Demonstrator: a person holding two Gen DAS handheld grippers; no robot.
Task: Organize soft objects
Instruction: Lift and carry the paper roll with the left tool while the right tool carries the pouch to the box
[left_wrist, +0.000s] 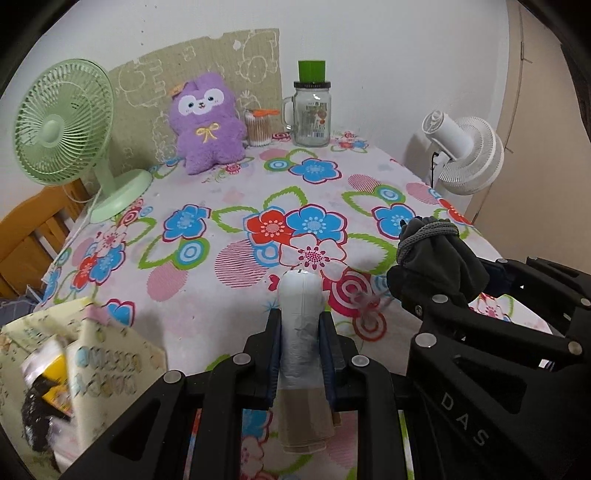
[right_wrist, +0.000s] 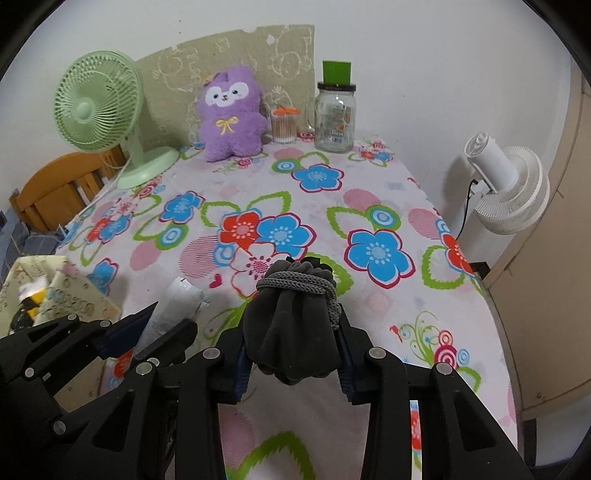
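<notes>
Left gripper (left_wrist: 300, 343): black plastic jaws with blue pads clamped tight on a white roll (left_wrist: 300, 314), smooth crinkly plastic film, cylindrical, rounded top end poking out above the pads, tan end hanging below. Roll is held off the table.

Right gripper (right_wrist: 293, 354): jaws pressed on both sides of a dark grey pouch (right_wrist: 291, 332), soft matte fabric, lumpy sack shape, neck cinched with a braided grey cord (right_wrist: 295, 282) wrapped round several times. Pouch is held above the front part of the table, right of the roll.

Table (left_wrist: 207, 221) is covered with a thin floral cloth, blue/red/pink flowers, green outlines. At far edge: purple plush toy (left_wrist: 207, 122), fuzzy pile, yellow bow stitched on its chest, leaning upright on a beige printed board (left_wrist: 221, 62). Beside it a clear tub of cotton swabs (left_wrist: 258, 129), then a glass mug-jar (left_wrist: 312, 110) with a green cylinder on its lid. Green plastic fan (left_wrist: 62, 125) far left, white fan (left_wrist: 469, 155) off right edge. Pale yellow printed bag (left_wrist: 74, 362) at near left, open, contents blurred.
</notes>
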